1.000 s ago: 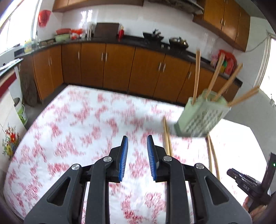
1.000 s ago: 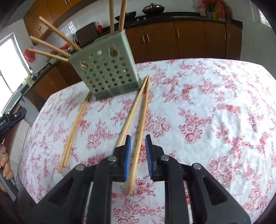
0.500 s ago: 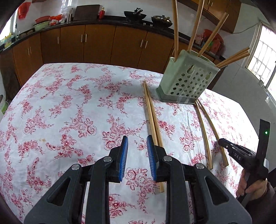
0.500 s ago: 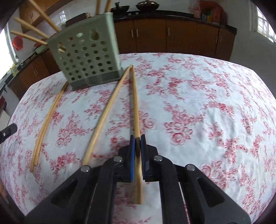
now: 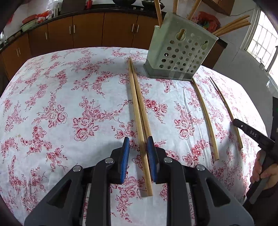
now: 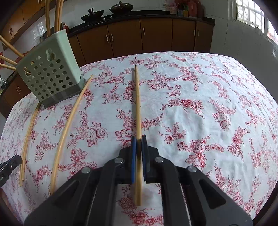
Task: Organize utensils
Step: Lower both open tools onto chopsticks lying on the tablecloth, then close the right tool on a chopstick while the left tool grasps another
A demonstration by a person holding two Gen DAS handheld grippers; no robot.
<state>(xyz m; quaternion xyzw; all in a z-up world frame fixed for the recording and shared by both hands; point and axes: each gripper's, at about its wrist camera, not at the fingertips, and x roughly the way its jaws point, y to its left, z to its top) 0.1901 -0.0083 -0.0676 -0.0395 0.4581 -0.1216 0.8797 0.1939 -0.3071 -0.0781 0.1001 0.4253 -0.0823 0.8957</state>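
Right gripper (image 6: 138, 139) jaws clamped; left gripper (image 5: 138, 144) jaws apparently just narrowed, ungripping.

Bamboo chopsticks and a pale green holder

The perforated holder (image 5: 180, 55) stands upright, several chopsticks (image 5: 231, 26) sticking out. A touching pair (image 5: 139, 111) lies beside it; two single chopsticks (image 5: 206, 118) lie apart on its other side.

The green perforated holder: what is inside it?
Several wooden chopsticks stand inside the green holder, leaning outward above its rim. Its walls cover their lower ends, so the bottom cannot be seen.

chopsticks on cloth (image 5: 139, 111): 4 | perforated holder (image 5: 179, 57): 1
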